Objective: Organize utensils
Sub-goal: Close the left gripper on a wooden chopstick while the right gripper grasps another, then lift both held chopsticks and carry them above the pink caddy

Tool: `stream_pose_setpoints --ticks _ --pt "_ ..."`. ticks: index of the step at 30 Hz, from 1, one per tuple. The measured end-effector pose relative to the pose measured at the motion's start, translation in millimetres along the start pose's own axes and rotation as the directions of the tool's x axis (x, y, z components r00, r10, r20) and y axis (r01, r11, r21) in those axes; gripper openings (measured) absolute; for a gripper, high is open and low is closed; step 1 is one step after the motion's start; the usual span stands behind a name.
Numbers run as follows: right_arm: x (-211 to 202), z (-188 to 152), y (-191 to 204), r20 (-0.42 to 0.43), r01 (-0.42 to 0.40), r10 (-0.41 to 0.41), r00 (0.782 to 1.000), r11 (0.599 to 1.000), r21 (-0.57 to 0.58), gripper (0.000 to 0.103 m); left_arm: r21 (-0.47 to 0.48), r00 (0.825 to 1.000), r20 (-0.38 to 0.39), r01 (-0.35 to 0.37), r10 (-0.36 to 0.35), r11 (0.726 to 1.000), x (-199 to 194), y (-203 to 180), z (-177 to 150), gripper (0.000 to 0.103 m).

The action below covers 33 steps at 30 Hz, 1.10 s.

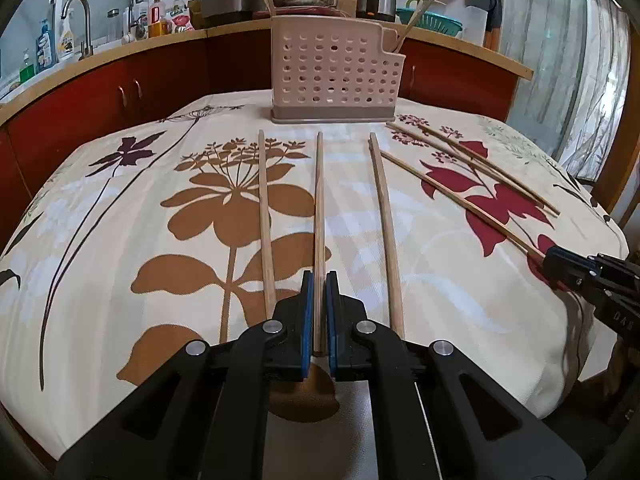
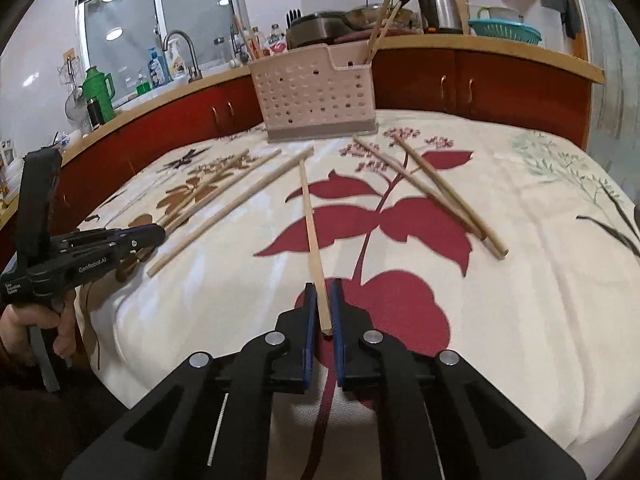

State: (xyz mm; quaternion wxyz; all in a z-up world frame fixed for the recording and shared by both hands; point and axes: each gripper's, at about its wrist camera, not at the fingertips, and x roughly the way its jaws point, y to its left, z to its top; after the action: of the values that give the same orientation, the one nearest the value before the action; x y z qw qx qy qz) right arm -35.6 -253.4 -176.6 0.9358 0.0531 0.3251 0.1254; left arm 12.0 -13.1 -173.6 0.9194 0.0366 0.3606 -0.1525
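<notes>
Several wooden chopsticks lie on the floral tablecloth in front of a pink perforated utensil holder, which has a few chopsticks standing in it. My left gripper is shut on the near end of the middle chopstick, which lies flat and points at the holder. Single chopsticks lie to each side of it. My right gripper is shut on the near end of a thin chopstick. In the left wrist view that gripper sits at the right edge, and the left gripper shows at the left of the right wrist view.
Two crossed chopsticks lie to the right on the cloth. A red-fronted kitchen counter runs behind the table with a tap, bottles, pots and a kettle. A hand holds the left gripper's handle.
</notes>
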Motion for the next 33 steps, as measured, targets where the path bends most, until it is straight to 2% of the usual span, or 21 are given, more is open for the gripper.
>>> stream_pose_setpoints --ticks 10,23,33 --pt "-30 26 4 0.114 0.017 -0.013 0.993 0.999 -0.037 0.008 -0.026 0.993 0.120 0.018 -0.015 1.000 -32 5 19 0.006" --pt "-66 67 3 0.258 0.036 -0.022 0.966 0.998 -0.047 0.006 -0.025 0.961 0.274 0.038 -0.030 0.999 -78 4 51 0.006" --pt "-76 96 6 0.318 0.032 -0.007 0.948 0.997 -0.074 0.006 -0.013 0.942 0.333 0.040 -0.034 0.999 -95 5 75 0.006"
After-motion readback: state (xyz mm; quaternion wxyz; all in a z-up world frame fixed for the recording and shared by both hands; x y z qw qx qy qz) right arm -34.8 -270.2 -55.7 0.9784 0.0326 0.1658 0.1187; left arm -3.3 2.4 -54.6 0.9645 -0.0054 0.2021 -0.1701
